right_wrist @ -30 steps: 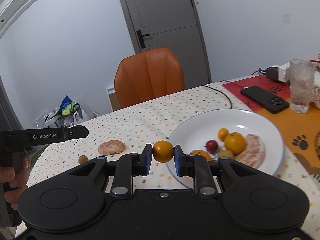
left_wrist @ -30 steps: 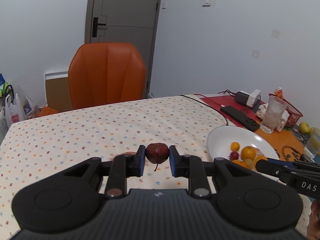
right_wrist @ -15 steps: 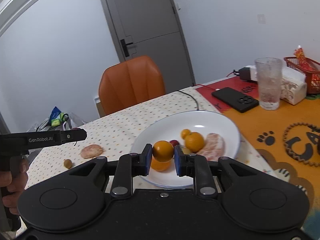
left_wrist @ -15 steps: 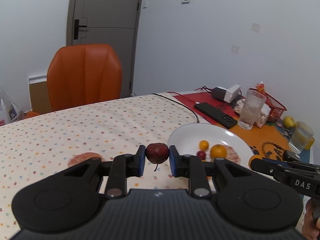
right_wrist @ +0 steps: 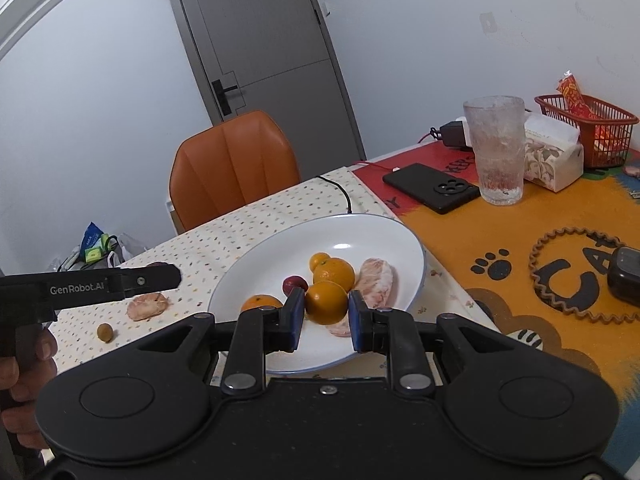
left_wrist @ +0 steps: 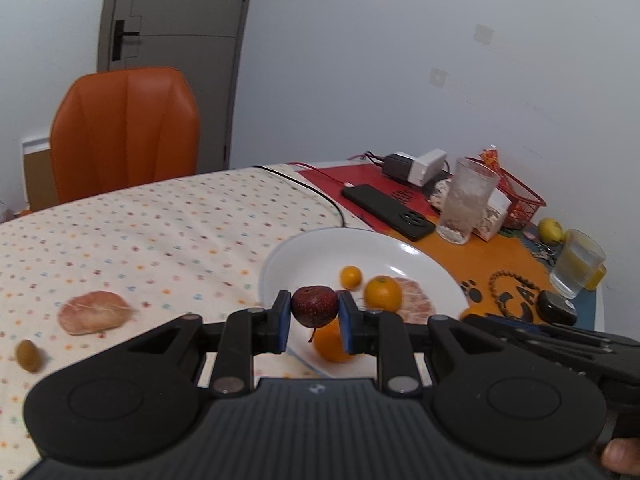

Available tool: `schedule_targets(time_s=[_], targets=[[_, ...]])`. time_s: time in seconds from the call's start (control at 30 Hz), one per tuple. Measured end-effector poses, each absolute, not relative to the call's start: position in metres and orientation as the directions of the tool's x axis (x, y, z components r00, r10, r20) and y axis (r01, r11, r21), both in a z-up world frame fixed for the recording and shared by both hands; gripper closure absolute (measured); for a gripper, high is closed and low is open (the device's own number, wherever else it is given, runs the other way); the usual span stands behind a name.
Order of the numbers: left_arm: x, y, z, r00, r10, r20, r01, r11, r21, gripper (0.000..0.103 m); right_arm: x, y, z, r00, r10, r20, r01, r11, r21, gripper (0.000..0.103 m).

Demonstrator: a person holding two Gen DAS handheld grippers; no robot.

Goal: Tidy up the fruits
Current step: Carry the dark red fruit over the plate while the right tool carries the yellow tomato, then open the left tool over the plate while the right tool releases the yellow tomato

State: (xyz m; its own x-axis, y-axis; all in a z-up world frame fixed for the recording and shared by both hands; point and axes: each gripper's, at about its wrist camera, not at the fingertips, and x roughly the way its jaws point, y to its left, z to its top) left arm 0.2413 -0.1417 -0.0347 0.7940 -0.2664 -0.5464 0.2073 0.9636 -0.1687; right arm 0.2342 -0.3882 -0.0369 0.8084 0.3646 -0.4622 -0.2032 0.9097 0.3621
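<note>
From the left wrist, the left claw [left_wrist: 314,317] is clamped on a small dark red round fruit [left_wrist: 314,305], held above the near rim of the round white plate [left_wrist: 304,256]; only this view shows the yellow lemon [left_wrist: 551,231] and short glass tumbler [left_wrist: 576,268] far right of the claw. From the right wrist, the right claw [right_wrist: 326,317] grips a small round orange [right_wrist: 326,302] over the same plate [right_wrist: 276,276], and the left claw's black fingers [right_wrist: 136,278] reach in from the left. The dotted cloth worktop [right_wrist: 240,236] carries a peeled citrus piece [right_wrist: 147,305] left of the claw. An orange chair [right_wrist: 232,168] stands beyond. The right claw's fingers hide part of a peeled segment on the plate.
</note>
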Motion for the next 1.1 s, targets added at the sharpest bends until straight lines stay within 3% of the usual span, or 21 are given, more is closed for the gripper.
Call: schedule_targets(time_s=[0.33,0.57,0.9,1.03,1.1], targets=[[0.256,-0.163,-0.050,0.728,-0.352,-0.588,0.286,0.936,-0.206,0.079,0.243,-0.384,-0.048,0.795,0.362,-0.486,-0.193,0.912,0.363,0.081],[0.260,-0.152,-0.051,0.731,-0.331,-0.596,0.250,0.944,-0.218,0.073,0.248,-0.385,-0.052,0.792,0.362,-0.492,-0.185,0.910,0.371,0.081],[0.247,-0.124,-0.046,0.757,-0.250,-0.604,0.193,0.968,-0.159,0.044,0.251,-0.374,-0.050,0.788,0.392,-0.474,-0.208,0.895,0.394,0.080],[0.238,-0.106,-0.041,0.775,-0.214,-0.594,0.159,0.977,-0.144,0.031,0.249,-0.367,-0.046,0.800,0.403,-0.444,-0.222,0.887,0.405,0.064],[0.234,-0.096,-0.038,0.787,-0.185,-0.588,0.131,0.982,-0.134,0.027,0.248,-0.364,-0.044,0.803,0.405,-0.437,-0.227,0.886,0.403,0.061]])
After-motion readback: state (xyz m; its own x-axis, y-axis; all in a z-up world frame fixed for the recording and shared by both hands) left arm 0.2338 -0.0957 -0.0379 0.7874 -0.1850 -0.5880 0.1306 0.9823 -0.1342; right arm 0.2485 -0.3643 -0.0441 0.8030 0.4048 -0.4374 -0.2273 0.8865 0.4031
